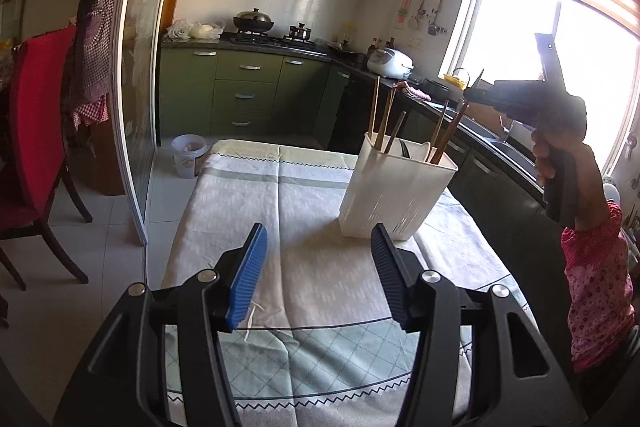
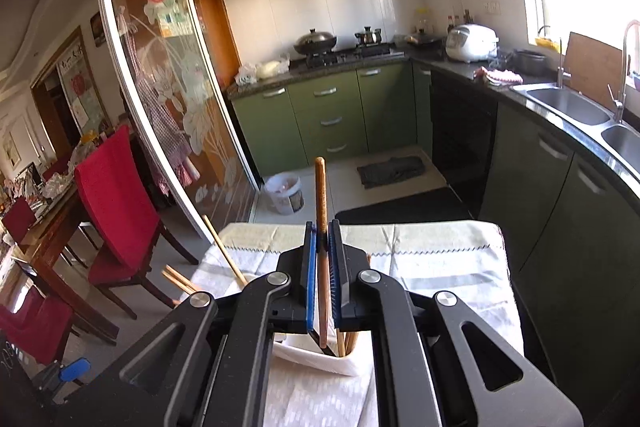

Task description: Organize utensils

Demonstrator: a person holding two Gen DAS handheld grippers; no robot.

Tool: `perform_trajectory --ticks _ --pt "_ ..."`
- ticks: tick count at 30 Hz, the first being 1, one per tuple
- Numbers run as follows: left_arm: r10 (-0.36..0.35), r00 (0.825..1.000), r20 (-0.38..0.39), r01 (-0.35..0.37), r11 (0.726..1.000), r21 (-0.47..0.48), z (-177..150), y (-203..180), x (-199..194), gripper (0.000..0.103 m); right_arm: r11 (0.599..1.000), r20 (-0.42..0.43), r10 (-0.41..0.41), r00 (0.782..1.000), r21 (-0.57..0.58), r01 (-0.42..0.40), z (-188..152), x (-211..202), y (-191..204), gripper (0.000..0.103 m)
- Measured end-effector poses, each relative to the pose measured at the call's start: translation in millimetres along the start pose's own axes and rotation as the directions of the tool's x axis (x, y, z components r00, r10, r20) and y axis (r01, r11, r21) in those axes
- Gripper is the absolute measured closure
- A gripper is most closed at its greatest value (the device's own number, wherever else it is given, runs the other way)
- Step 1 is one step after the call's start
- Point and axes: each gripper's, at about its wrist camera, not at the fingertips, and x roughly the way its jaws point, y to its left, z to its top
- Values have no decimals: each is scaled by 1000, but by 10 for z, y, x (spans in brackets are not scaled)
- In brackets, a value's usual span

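The left hand-held gripper [image 1: 320,267] stands partly open over the cloth-covered desk [image 1: 304,211], nothing between its blue pads. The right hand-held gripper [image 2: 323,267] is clamped on a brown chopstick [image 2: 321,195] that rises upright above its tips, over the white holder [image 1: 394,187]. The holder stands on the desk with more chopsticks [image 1: 386,121] leaning in it. In the right wrist view the gripper body hides most of the holder. A red chair [image 1: 40,131] stands left of the desk.
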Motion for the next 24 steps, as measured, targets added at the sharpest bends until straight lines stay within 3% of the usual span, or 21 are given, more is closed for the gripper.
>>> perform_trajectory --ticks 8,11,17,22,24 --pt "-5 1000 -11 5 1000 21 -44 -90 78 51 999 -75 -17 997 -41 14 -323 336 -7 96" --pt "-13 1000 3 13 999 32 -35 -157 40 51 997 -86 -23 996 -72 17 -414 355 41 78" --pt "-14 999 44 11 998 66 -14 -304 -73 44 996 -40 -17 999 -93 13 -543 36 83 72" --pt "-26 996 81 20 997 68 -9 -409 -175 29 996 73 -19 997 -85 25 -881 -615 59 37" --pt "-29 996 88 22 996 82 -33 -477 -199 26 996 104 -28 994 -81 37 -1135 -851 33 31"
